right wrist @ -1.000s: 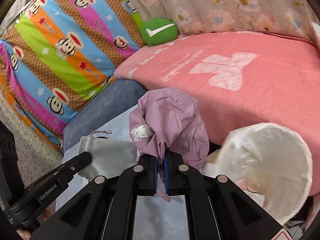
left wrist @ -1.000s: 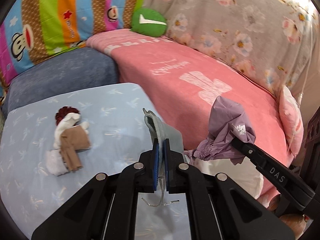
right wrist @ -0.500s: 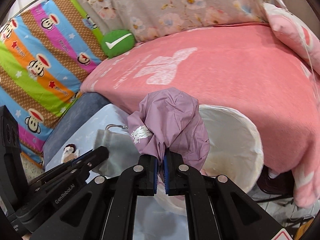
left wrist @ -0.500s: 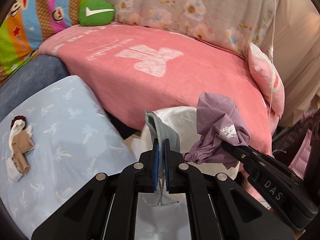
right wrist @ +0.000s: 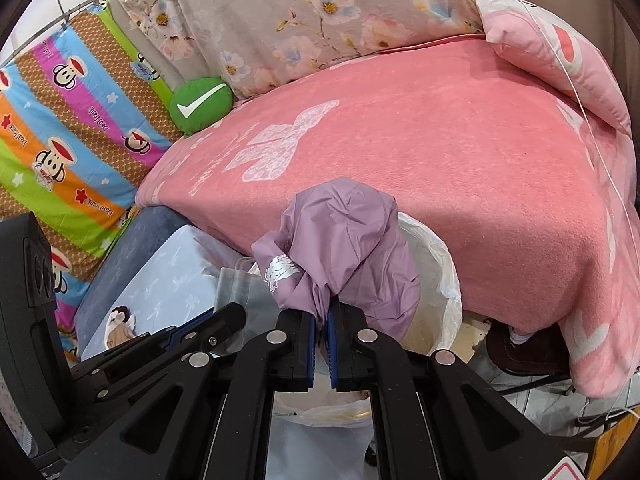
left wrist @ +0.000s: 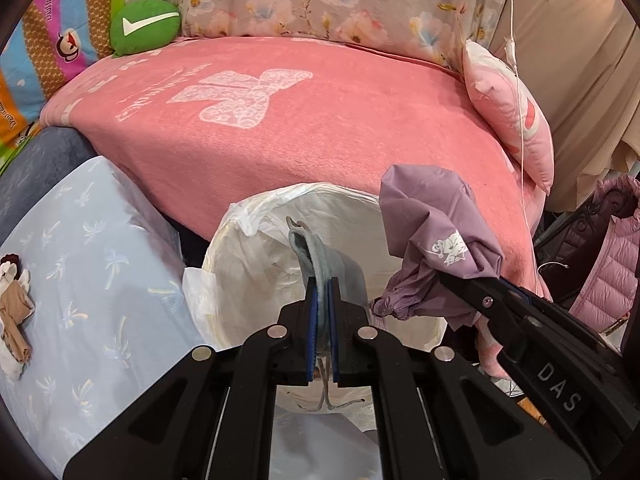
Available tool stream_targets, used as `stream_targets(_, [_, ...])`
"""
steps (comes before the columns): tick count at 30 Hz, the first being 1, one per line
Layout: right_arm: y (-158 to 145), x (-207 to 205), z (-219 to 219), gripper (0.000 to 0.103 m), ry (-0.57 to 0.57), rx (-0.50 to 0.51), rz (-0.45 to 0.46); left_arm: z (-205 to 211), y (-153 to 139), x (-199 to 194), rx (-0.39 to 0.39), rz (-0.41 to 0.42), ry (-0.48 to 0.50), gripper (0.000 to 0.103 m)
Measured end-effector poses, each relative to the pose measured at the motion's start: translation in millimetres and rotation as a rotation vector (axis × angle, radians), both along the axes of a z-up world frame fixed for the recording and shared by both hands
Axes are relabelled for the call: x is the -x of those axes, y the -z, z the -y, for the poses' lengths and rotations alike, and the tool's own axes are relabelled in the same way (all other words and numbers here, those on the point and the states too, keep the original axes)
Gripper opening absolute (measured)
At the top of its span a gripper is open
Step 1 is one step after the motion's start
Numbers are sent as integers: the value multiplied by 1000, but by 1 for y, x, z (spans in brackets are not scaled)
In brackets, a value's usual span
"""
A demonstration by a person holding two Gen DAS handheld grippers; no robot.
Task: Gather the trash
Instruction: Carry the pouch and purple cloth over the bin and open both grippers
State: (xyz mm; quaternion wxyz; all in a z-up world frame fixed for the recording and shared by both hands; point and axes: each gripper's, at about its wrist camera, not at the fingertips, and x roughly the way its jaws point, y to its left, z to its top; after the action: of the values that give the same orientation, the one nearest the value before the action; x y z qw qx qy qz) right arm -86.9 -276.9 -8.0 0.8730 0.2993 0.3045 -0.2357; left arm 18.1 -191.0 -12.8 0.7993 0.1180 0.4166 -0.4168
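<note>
My left gripper (left wrist: 322,292) is shut on a grey drawstring pouch (left wrist: 320,258) and holds it over the open mouth of a white-lined trash bin (left wrist: 280,216). My right gripper (right wrist: 322,314) is shut on a crumpled purple cloth bag (right wrist: 344,240), held above the same bin (right wrist: 440,280). In the left wrist view the right gripper (left wrist: 448,280) comes in from the right with the purple bag (left wrist: 436,232) over the bin's right rim. In the right wrist view the left gripper (right wrist: 232,312) shows at lower left with the grey pouch (right wrist: 240,288).
A pink blanket (left wrist: 320,112) covers the bed behind the bin. A light blue cushion (left wrist: 80,264) at left carries a small doll (left wrist: 12,312). A green pillow (left wrist: 144,26) and a pink pillow (left wrist: 508,108) lie on the bed. A pink jacket (left wrist: 608,264) hangs at right.
Both grippers have swung right from the blue cushion, carrying the pouch and purple bag, and now hang over the bin. The doll has slid to the left edge of view.
</note>
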Motion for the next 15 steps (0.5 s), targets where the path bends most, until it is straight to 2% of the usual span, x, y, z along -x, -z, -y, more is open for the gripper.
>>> stream_targets(11, [-2, -1, 0, 5, -12, 9, -4, 1, -2, -6, 17, -33, 4, 6])
stream_targets(14, [-6, -1, 1, 5, -7, 12, -1, -2, -4, -9, 21, -41, -3, 17])
stream_targets(15, [-7, -1, 2, 5, -6, 12, 0, -4, -5, -10, 24, -39, -7, 24])
